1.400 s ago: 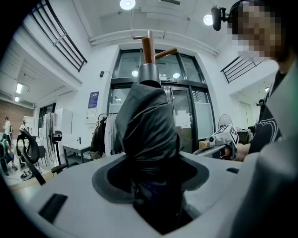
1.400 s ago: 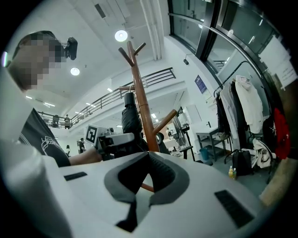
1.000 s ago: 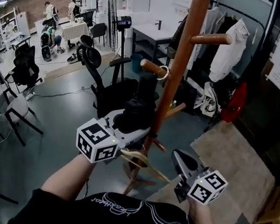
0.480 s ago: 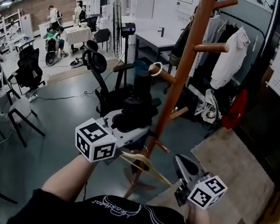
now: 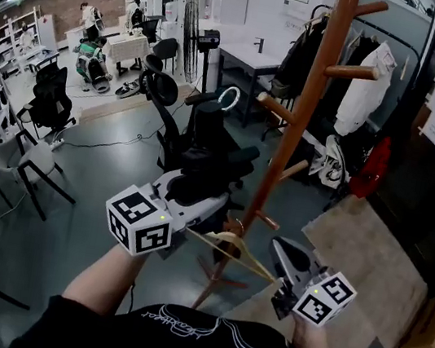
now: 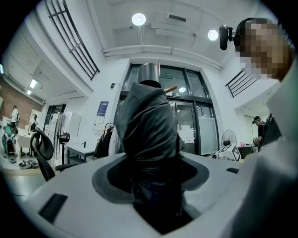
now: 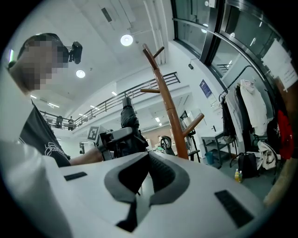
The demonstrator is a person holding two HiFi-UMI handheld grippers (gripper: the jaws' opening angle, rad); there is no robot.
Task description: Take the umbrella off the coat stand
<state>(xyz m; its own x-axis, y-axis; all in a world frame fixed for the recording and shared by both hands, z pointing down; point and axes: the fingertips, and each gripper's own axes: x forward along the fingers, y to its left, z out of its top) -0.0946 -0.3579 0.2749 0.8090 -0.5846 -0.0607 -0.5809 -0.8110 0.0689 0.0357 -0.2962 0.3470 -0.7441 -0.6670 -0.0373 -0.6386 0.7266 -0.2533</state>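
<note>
The folded black umbrella [image 5: 209, 147] stands upright with my left gripper [image 5: 204, 193] shut on its lower part. Its white loop [image 5: 229, 97] hangs free in the air, just left of the tip of a brown peg [image 5: 276, 109] on the wooden coat stand [image 5: 300, 133]. In the left gripper view the umbrella [image 6: 149, 121] fills the space between the jaws of that gripper [image 6: 156, 190]. Lower right, beside the stand's pole, my right gripper [image 5: 281, 250] is shut and holds nothing. From the right gripper [image 7: 139, 179] view I see the stand [image 7: 165, 107] and the held umbrella [image 7: 128, 116].
A thin wooden hanger [image 5: 231, 250] hangs low on the stand, between the two grippers. Black office chairs [image 5: 162, 110] stand behind the umbrella. Coats on a rack [image 5: 366, 78] are at the right, a mat [image 5: 361, 251] lies on the floor there.
My left gripper has carried the umbrella to the left, and its white loop has slid off the end of the peg. The right gripper has barely shifted.
</note>
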